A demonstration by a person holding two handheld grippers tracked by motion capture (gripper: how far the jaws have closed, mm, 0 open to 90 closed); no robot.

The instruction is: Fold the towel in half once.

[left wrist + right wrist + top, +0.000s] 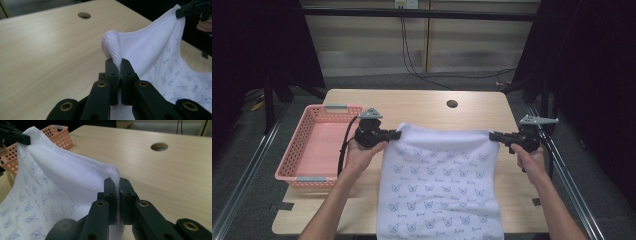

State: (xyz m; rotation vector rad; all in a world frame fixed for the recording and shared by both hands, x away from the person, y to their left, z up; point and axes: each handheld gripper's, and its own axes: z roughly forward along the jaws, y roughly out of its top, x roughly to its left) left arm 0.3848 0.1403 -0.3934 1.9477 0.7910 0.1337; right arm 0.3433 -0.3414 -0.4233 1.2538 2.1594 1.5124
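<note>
A white towel printed with small blue cat faces hangs by its two far corners above the wooden table and drapes toward the near edge. My left gripper is shut on the towel's left corner, which bulges above the pinching jaws. My right gripper is shut on the right corner. The towel's top edge is stretched between the two. In the left gripper view the right gripper shows far off clamping the towel; in the right gripper view the left gripper does the same.
A pink plastic basket sits on the table's left side, beside my left hand. A round cable hole lies in the far middle of the tabletop. Black cables run across the floor behind the table.
</note>
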